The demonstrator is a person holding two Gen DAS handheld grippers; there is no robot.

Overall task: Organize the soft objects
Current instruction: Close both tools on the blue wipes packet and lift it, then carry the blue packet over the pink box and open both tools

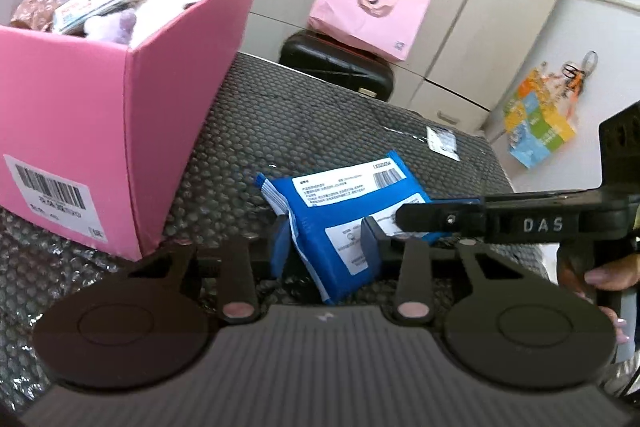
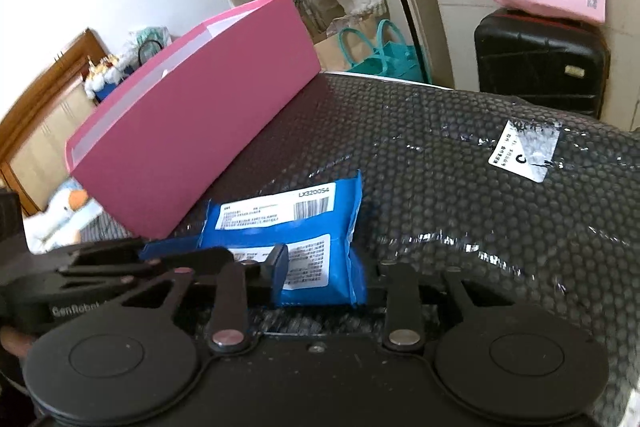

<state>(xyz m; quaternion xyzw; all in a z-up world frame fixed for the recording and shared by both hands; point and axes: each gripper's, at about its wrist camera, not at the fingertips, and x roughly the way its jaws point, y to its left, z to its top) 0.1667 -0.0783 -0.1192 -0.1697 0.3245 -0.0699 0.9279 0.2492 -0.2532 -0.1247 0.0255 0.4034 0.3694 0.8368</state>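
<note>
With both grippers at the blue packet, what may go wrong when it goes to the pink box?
1. Both the left gripper and the right gripper close around the blue packet; opposite pulls may tear it.
2. The pink box already looks full, so the packet may slide off.

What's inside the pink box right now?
The pink box already holds soft packs: a brown patterned pouch, a white pack with red print and something fluffy and pale purple. Whatever lies beneath them is covered.
</note>
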